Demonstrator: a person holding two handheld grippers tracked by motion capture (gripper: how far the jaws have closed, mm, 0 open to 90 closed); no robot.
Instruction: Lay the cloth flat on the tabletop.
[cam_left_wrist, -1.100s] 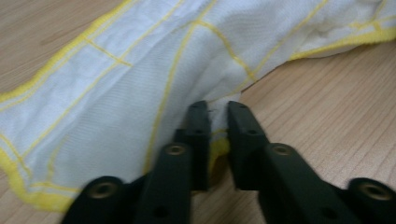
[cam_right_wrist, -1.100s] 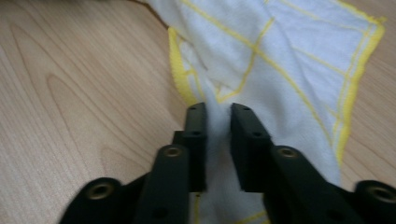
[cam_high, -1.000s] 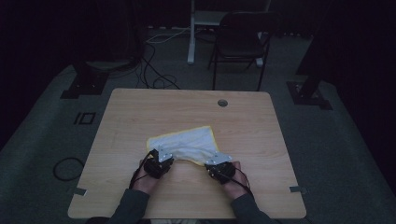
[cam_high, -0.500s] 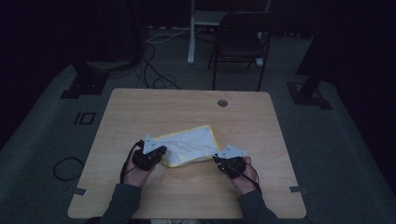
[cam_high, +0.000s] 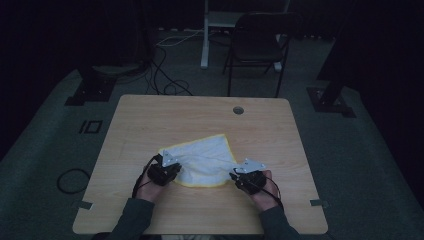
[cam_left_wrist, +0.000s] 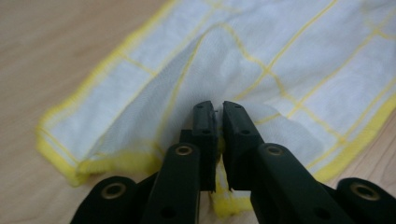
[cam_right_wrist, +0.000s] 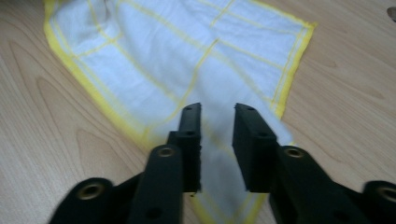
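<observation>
The left gripper (cam_left_wrist: 218, 108) is clamped on a raised fold of the white cloth (cam_left_wrist: 261, 60), its jaws nearly together. The right gripper (cam_right_wrist: 217, 114) stands with jaws apart over the cloth's right corner, which is blurred. The cloth lies on the near middle of the table (cam_high: 280, 130), its near edge partly hidden by both grippers.

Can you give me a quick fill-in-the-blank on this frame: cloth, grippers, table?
1. The white cloth has a ____ border.
2. The left gripper is ____ on a fold of the cloth.
3. The right gripper has its jaws ____, with cloth lying between them.
4. The cloth lies on a ____ table.

Missing words: yellow; shut; open; wooden
</observation>
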